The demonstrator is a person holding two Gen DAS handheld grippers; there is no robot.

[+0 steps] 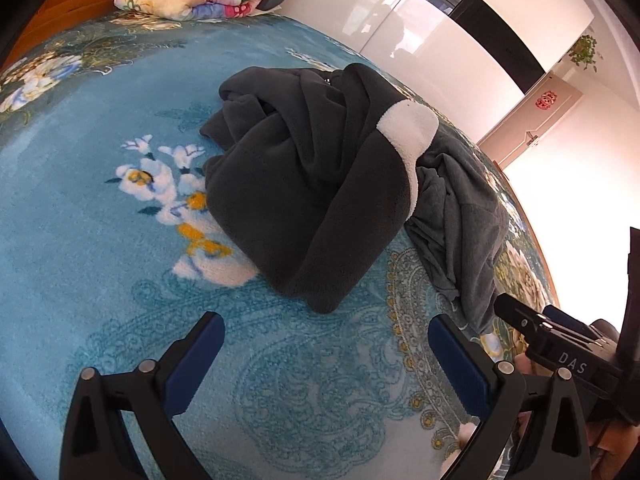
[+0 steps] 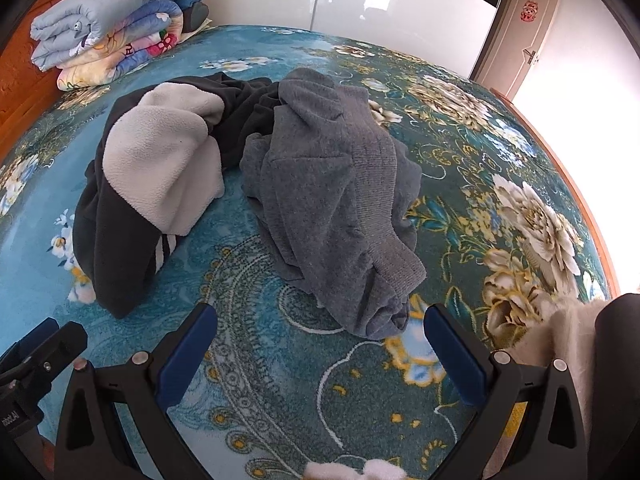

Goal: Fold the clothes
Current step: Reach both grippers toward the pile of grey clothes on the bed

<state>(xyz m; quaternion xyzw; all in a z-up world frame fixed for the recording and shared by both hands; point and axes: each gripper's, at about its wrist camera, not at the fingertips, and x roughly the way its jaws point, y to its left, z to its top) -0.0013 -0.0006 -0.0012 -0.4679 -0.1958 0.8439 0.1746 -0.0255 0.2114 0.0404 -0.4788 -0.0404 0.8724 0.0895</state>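
Observation:
A crumpled dark grey fleece garment (image 1: 304,184) with a white panel (image 1: 408,128) lies on the blue floral bed cover (image 1: 100,240). It also shows in the right wrist view (image 2: 120,248) with its pale grey lining (image 2: 164,160). A lighter grey knit garment (image 2: 336,200) is heaped beside it, seen in the left wrist view (image 1: 456,216) at the right. My left gripper (image 1: 326,344) is open and empty, just short of the fleece. My right gripper (image 2: 320,340) is open and empty, at the near edge of the knit garment.
Folded floral quilts (image 2: 116,28) are stacked at the head of the bed by the wooden headboard (image 2: 24,76). White wardrobe doors (image 2: 400,8) and a room door (image 2: 520,36) stand beyond the bed. The bed's wooden edge (image 2: 576,200) runs along the right.

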